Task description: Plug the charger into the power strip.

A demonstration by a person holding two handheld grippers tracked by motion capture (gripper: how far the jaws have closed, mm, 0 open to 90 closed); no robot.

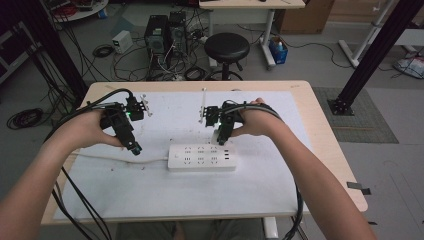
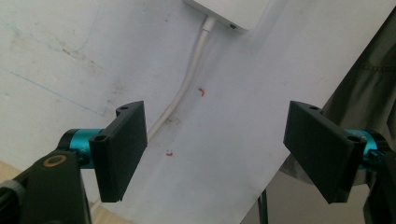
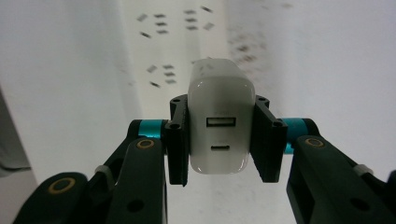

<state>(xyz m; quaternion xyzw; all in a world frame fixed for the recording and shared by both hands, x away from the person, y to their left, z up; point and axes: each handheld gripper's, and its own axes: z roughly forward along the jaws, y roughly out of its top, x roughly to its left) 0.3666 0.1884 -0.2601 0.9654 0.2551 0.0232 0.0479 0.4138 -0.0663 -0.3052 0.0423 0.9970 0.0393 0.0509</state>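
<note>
A white power strip [image 1: 202,157] lies flat on the white mat, its cord [image 1: 120,159] running off to the left. My right gripper [image 1: 221,137] hovers just above the strip's right part, shut on a white USB charger [image 3: 219,122] whose two ports face the camera. The strip's sockets [image 3: 161,28] show blurred beyond the charger. My left gripper [image 1: 135,148] hangs to the left of the strip above the cord, open, with nothing between its jaws. Below it I see the cord [image 2: 187,88] and a corner of the strip [image 2: 231,11].
The white mat [image 1: 165,195] covers most of the wooden table [image 1: 325,130]. Two thin white posts [image 1: 203,102] rise near the grippers. Black cables [image 1: 75,195] trail off the table's front. Behind the table stand a black stool [image 1: 226,47] and computer towers [image 1: 165,32].
</note>
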